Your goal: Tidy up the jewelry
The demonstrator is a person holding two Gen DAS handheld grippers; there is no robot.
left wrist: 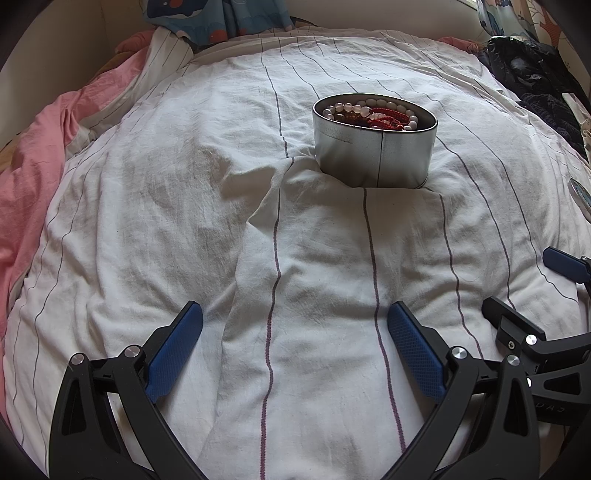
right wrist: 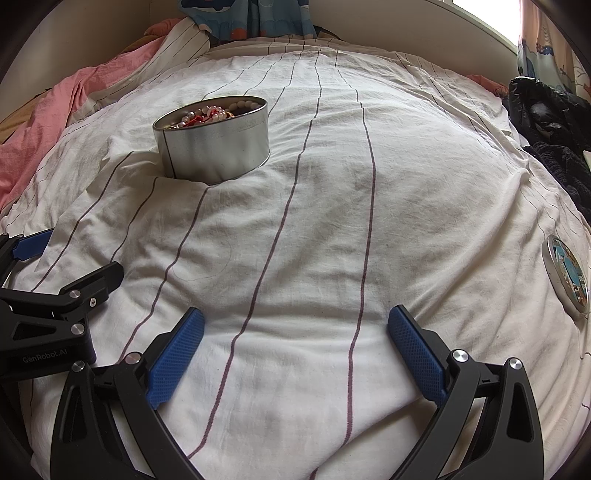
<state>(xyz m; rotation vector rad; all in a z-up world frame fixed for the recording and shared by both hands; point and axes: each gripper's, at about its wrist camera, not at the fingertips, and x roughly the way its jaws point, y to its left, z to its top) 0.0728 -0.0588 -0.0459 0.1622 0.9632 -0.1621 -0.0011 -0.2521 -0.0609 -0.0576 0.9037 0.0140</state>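
A round silver tin [left wrist: 373,155] sits open on the white striped duvet, filled with pearl and red bead jewelry [left wrist: 373,114]. It also shows in the right wrist view [right wrist: 218,147], with the jewelry [right wrist: 207,112] inside. The tin's lid [right wrist: 565,277], with a printed picture, lies flat on the duvet at the far right. My left gripper [left wrist: 295,317] is open and empty, low over the duvet, well short of the tin. My right gripper [right wrist: 295,321] is open and empty, beside the left one, right of the tin.
The white striped duvet [right wrist: 332,221] covers the bed. A pink blanket [left wrist: 40,155] is bunched along the left. Dark clothing [right wrist: 546,122] is piled at the far right. Patterned blue fabric [left wrist: 207,18] hangs at the headboard.
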